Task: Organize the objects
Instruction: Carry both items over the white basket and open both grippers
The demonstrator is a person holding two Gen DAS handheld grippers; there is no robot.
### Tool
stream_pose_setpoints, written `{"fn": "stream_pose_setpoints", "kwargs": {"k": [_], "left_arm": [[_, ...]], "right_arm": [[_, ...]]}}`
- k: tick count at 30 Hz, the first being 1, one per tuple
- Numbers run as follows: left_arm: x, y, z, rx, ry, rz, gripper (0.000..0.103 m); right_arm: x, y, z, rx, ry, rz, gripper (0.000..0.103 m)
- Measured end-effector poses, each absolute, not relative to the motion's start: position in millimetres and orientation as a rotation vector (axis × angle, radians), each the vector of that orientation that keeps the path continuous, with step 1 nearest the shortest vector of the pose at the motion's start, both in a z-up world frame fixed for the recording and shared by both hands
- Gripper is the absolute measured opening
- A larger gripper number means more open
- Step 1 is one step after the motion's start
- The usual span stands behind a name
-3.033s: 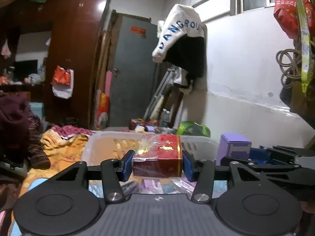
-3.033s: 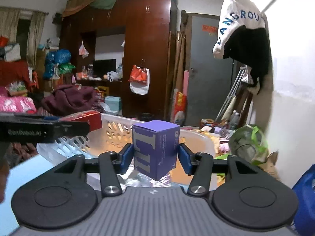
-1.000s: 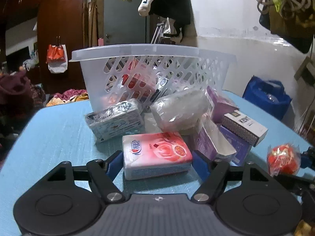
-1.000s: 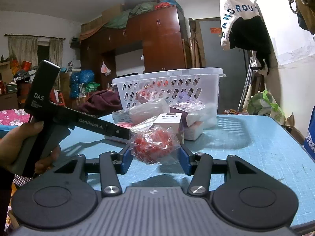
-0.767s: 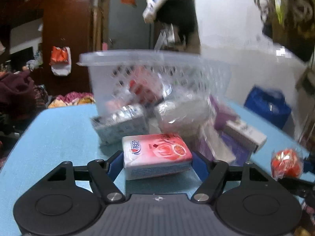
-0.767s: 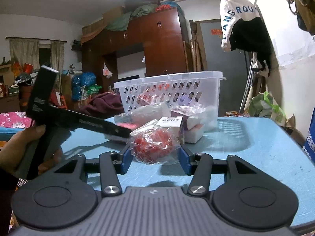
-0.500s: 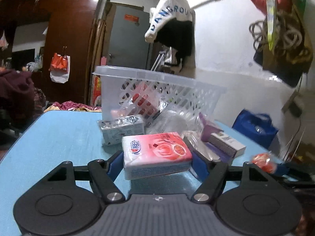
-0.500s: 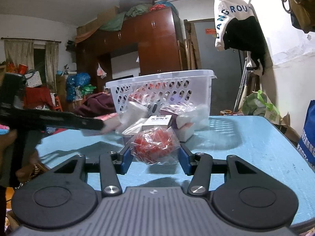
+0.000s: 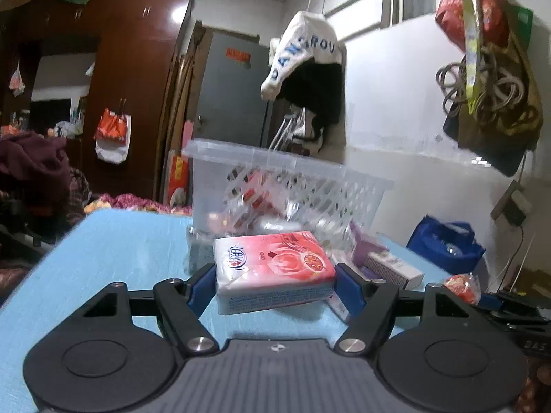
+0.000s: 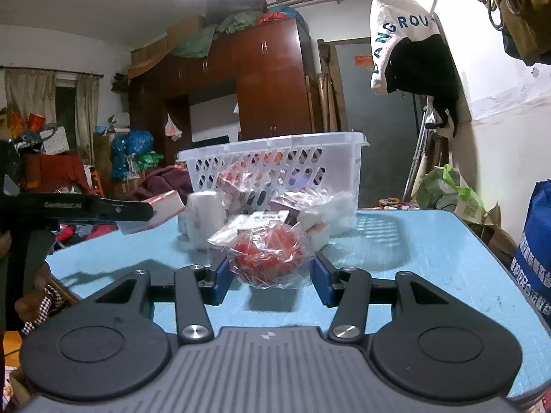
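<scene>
My left gripper is shut on a pink tissue pack and holds it above the blue table. It also shows in the right wrist view at the left. My right gripper is shut on a red snack in clear wrap, held just above the table. A white plastic basket with packets inside stands at the table's far end. In front of it lie a white KENT box, a purple box and several wrapped packs.
A blue bag sits to the right of the table by the white wall. A dark wooden wardrobe and a grey door stand behind. Clothes hang on the wall.
Both grippers have lifted off the table with their loads. The left one rose with the tissue pack, and the pile and basket now look lower and farther. The right still holds the red snack.
</scene>
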State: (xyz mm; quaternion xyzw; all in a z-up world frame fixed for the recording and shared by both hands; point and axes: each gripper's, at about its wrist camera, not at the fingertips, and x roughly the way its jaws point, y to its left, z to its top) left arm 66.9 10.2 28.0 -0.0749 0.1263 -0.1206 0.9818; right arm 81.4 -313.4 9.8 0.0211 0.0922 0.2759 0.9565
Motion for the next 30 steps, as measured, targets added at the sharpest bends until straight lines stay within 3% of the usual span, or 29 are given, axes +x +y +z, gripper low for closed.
{"fn": "stream_pose_setpoints", "kwargs": {"k": [5, 11, 18, 25, 26, 28, 29, 30], "left_arm": [[61, 10, 51, -0.15, 0.149, -0.262, 0.076], [101, -3, 127, -0.08, 0.071, -0.277, 0.076], [202, -9, 150, -0.109, 0.242, -0.196, 0.076], [223, -8, 133, -0.094, 0.287, -0.162, 0.077], [224, -8, 133, -0.1, 0.284, -0.171, 0.077], [225, -7, 133, -0.08, 0.27, -0.171, 0.091], [223, -6, 134, -0.071, 0.266, -0.156, 0.093], [217, -4, 134, -0.071, 0.259, -0.148, 0.093]], "right_arm": [[83, -306, 37, 0.013, 0.128, 0.562, 0.052], [111, -272, 105, -0.131, -0.057, 0.549, 0.052], [223, -236, 142, -0.147, 0.126, 0.503, 0.051], [236, -227, 128, -0.15, 0.176, 0.51, 0.053], [237, -227, 129, -0.146, 0.183, 0.517, 0.056], [234, -228, 130, -0.133, 0.184, 0.508, 0.084], [223, -232, 130, -0.12, 0.16, 0.485, 0.099], [212, -237, 129, -0.104, 0.123, 0.468, 0.103]]}}
